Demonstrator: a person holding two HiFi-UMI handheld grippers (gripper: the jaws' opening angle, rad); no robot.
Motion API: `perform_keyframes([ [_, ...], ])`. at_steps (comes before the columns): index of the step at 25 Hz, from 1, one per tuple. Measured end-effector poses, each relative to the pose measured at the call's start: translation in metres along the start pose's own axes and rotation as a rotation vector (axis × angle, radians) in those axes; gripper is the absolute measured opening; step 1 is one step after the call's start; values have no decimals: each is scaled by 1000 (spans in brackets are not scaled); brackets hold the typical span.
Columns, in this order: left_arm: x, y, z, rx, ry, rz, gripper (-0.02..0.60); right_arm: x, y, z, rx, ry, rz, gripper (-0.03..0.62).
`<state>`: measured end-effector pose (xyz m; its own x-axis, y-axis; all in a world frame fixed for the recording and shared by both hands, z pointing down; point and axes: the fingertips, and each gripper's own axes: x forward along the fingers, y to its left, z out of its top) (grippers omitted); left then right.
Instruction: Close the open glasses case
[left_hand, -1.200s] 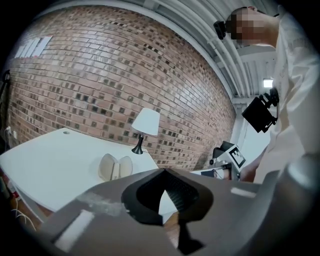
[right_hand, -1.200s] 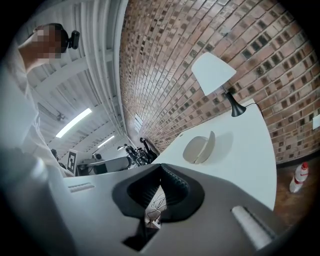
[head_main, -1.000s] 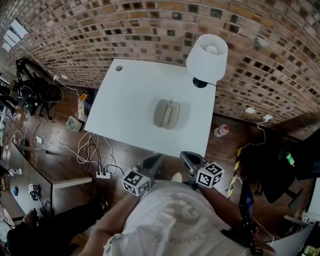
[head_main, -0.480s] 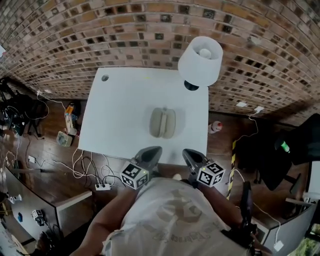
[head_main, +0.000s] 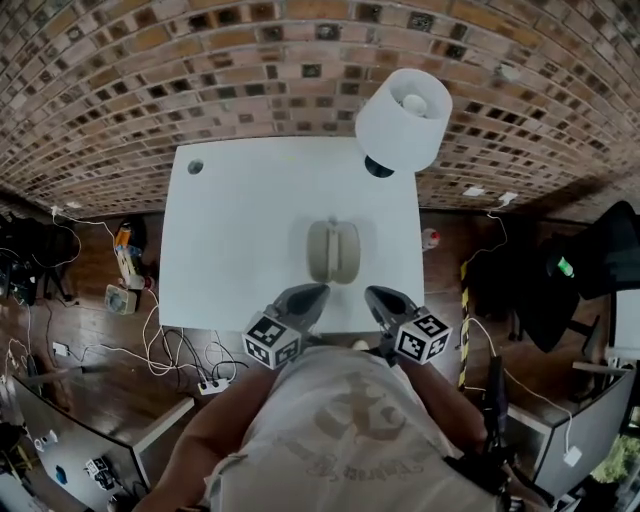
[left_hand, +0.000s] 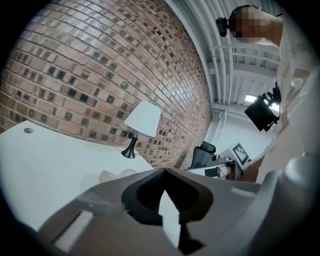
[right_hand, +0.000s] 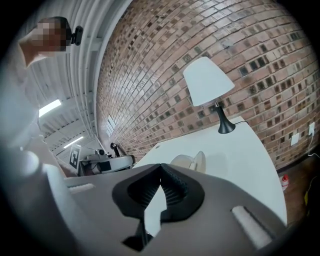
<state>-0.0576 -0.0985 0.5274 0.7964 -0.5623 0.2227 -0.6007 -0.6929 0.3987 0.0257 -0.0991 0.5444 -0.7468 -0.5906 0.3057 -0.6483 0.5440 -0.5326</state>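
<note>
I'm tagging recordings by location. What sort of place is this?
Probably an office or workshop: a white desk with a lamp against a brick wall, and cables with a power strip on the wooden floor.

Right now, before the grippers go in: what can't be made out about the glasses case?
Interior and hinge: head view, the glasses case is too small to tell.
Its lower part: left gripper view, the body of the left gripper covers it; right gripper view, the body of the right gripper does likewise.
Base of the lamp: head view, its shade covers most of it.
</note>
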Motion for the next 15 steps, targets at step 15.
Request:
perform_keyframes([
  [15,-15,33,-3,-7,36,-108,6,25,-12,-8,39,-10,-188,8],
])
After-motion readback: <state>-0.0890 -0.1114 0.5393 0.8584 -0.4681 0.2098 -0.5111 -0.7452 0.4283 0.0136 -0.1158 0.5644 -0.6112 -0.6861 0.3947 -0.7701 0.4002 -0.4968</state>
